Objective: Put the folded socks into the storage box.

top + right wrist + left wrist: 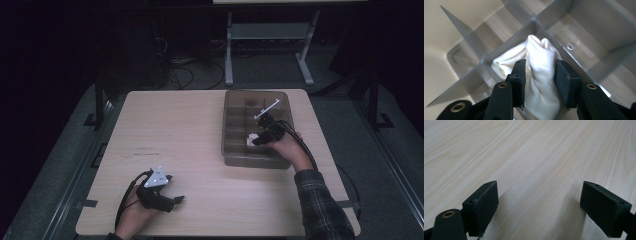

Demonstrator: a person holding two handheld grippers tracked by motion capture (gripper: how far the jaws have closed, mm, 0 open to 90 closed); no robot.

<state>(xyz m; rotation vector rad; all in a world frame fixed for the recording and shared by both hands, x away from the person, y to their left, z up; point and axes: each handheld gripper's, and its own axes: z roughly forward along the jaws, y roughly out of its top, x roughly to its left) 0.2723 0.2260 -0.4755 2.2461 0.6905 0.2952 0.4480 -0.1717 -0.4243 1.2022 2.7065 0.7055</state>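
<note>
Right gripper (540, 75) straddles a white cloth (539, 65) in the tray (235, 159), jaws at its flanks, grip uncertain; left gripper (540, 205), wide open, rests far off on the bench (190, 125).

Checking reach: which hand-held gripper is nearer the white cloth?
Right. The right hand-held gripper has the white cloth between its jaws in the divided bin; the left hand-held gripper rests far across the table.

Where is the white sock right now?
The white sock sits between the jaws of the right gripper, inside a compartment of the clear divided bin on the right side of the table in the high view.
</note>
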